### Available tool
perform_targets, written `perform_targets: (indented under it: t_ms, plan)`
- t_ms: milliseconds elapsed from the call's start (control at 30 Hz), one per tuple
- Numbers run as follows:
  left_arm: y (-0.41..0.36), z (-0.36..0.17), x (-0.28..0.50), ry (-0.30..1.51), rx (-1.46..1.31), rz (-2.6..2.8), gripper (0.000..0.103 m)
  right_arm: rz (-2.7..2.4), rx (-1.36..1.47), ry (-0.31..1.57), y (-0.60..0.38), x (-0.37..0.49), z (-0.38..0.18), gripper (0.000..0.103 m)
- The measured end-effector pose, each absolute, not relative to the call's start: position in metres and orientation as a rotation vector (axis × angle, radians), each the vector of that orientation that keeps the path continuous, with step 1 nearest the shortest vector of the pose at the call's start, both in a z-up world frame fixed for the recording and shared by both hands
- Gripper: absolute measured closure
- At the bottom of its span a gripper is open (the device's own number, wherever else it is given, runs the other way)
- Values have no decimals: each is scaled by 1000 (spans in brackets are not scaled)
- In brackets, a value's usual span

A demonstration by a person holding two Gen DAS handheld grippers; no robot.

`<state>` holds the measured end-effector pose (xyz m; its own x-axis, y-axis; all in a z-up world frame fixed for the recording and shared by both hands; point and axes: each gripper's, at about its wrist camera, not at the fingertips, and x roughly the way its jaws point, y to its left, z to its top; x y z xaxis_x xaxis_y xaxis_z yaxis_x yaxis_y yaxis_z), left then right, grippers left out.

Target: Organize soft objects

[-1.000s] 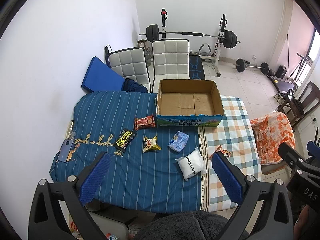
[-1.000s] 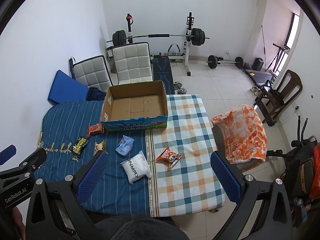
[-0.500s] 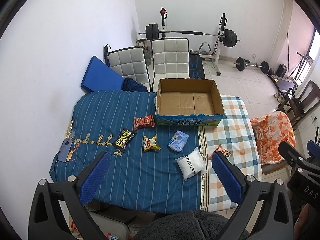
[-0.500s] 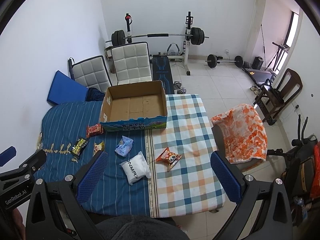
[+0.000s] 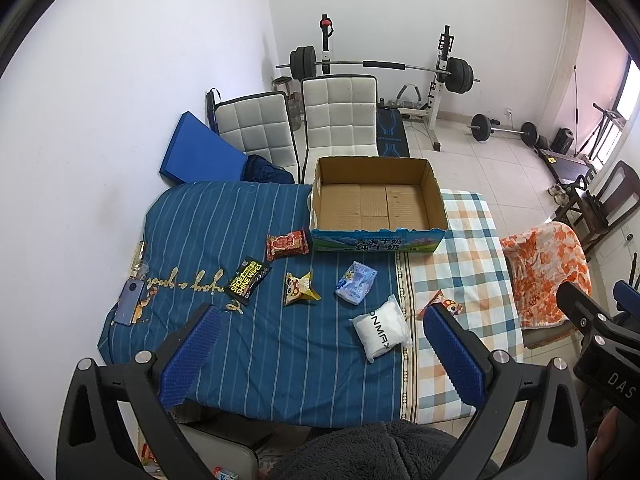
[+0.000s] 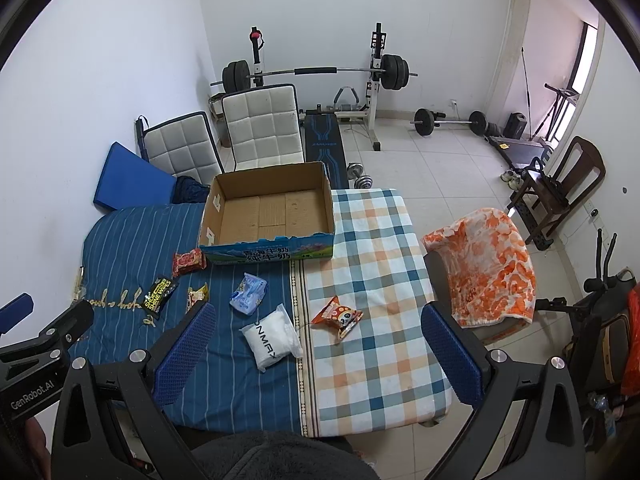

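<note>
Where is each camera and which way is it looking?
Left wrist: sits on the left gripper, high over the table's near edge, looking down at the cardboard box; its open blue fingers show.
Right wrist: sits on the right gripper, further right, same direction; open fingers show.
Both see the box and white packet.

I hold the left gripper (image 5: 320,344) and the right gripper (image 6: 320,344) side by side, jaws spread wide, both empty.

Bright, even daylight enters from the right-hand window (image 6: 576,76) (slightly blown out), focus sharp, fisheye edges bending and vignetted.
</note>
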<state>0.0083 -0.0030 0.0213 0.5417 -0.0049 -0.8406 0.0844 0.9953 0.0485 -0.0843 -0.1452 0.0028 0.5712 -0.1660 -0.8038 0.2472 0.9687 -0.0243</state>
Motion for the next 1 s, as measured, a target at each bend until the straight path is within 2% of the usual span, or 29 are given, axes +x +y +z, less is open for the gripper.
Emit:
perform_targets:
  t_ms: [267, 433, 667, 1000]
  plan:
    - [-4, 20, 10, 1003, 90, -43, 0, -244, 104, 936, -146, -82, 3, 0]
    - [-5, 0, 19, 1027, 85, -26, 0, -255, 131, 964, -151, -68, -5, 0]
    - [-8, -43, 42, 1100, 103, 14, 0, -256, 177, 1099, -182, -31, -84, 0]
    - [-29, -194, 104, 1405, 129, 6, 0, -249, 128, 1334, -220, 25, -246, 0]
